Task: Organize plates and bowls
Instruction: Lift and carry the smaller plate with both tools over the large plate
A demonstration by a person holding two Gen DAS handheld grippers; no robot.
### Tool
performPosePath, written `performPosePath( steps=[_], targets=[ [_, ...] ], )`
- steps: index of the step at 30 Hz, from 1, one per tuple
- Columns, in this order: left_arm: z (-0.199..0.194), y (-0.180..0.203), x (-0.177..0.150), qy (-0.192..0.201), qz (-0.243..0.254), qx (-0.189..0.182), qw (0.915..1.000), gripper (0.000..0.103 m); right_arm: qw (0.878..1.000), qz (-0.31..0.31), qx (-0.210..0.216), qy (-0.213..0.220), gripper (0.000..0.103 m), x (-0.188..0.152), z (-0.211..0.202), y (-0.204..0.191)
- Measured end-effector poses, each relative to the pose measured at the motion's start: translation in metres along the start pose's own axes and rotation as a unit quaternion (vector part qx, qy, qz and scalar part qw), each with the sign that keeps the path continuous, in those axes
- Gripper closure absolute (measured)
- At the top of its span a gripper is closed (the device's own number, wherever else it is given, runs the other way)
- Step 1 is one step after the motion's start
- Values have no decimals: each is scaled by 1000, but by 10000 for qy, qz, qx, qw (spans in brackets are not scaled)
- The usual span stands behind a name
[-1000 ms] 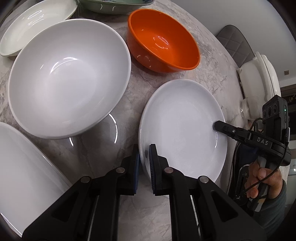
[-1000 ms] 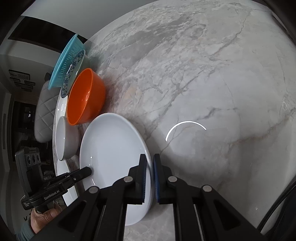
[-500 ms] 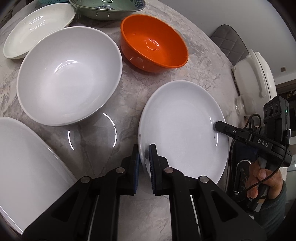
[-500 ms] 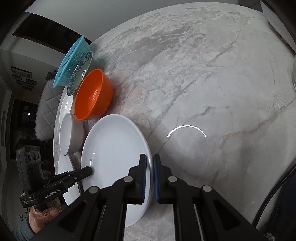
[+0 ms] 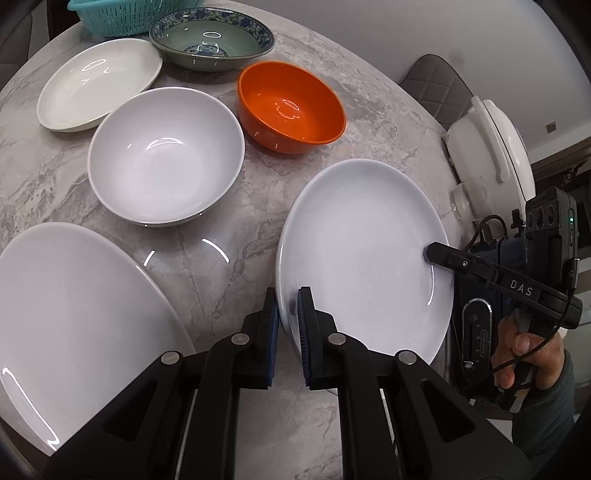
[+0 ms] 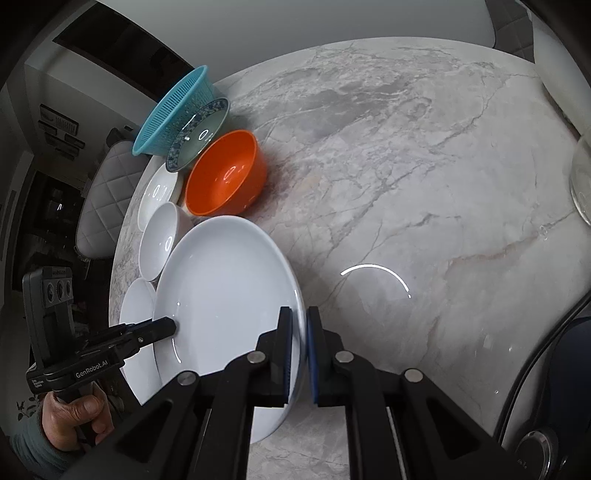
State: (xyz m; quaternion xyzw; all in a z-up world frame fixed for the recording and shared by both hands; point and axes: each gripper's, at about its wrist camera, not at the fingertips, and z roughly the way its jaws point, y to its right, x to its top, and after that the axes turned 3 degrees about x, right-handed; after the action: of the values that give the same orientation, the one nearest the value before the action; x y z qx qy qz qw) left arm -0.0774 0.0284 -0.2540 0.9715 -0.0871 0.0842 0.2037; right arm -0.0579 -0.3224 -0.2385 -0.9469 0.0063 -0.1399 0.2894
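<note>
A white plate (image 5: 362, 251) is held off the marble table by both grippers. My left gripper (image 5: 287, 314) is shut on its near rim. My right gripper (image 6: 298, 332) is shut on the opposite rim; it shows in the left wrist view (image 5: 430, 254) at the plate's right edge. The plate also shows in the right wrist view (image 6: 221, 295). A second large white plate (image 5: 74, 314) lies at the lower left. A white bowl (image 5: 166, 158), an orange bowl (image 5: 291, 107), a shallow white dish (image 5: 99, 88) and a green patterned bowl (image 5: 212, 38) stand beyond.
A teal basket (image 5: 125, 16) stands at the far edge, also in the right wrist view (image 6: 173, 110). A white lidded pot (image 5: 491, 155) sits at the right. Bare marble table (image 6: 424, 184) spreads to the right of the dishes. A glass rim (image 6: 581, 184) is at the far right.
Both grippers have risen with the white plate held between them, so the bowls look smaller and the green bowl and teal basket have come into the left wrist view.
</note>
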Motion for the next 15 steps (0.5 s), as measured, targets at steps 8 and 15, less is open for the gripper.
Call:
performPosePath(
  steps=[8, 15],
  targets=[
    [-50, -25, -23, 233, -153, 60, 9996, 95, 9996, -272, 115, -36, 93, -16, -2, -36],
    [-97, -67, -51, 389, -378, 240, 9982, 95, 9973, -642, 298, -178, 93, -28, 10, -84]
  ],
)
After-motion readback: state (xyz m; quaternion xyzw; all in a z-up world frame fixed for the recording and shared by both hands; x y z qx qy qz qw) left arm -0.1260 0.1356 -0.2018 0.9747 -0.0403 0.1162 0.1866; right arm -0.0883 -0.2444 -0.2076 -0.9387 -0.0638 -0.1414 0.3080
